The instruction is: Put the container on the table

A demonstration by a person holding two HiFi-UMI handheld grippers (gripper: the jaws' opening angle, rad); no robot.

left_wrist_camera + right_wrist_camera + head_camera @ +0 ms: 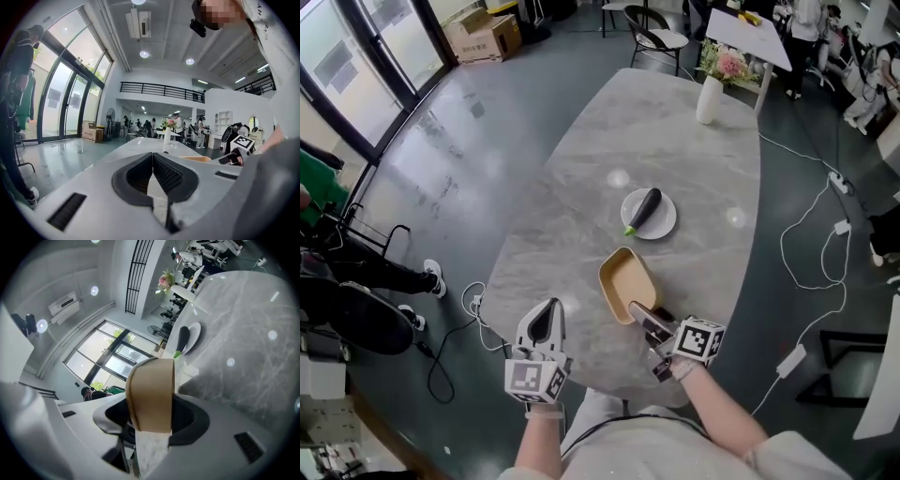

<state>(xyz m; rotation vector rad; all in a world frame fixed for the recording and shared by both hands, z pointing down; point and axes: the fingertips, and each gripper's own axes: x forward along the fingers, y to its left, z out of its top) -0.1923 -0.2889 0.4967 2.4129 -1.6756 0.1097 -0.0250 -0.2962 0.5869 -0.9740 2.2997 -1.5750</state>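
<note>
Container [627, 284]: rim clamped by right gripper [645, 319] for set-down on table [675, 150]; left gripper [546, 314] closed, empty, idle.

No words, brands or numbers are legible. Black-and-white square code patterns sit on the left cube [534, 379] behind the left gripper [546, 311] and the right cube [701, 339] behind the right gripper [637, 315]; they hold no letters.
</note>
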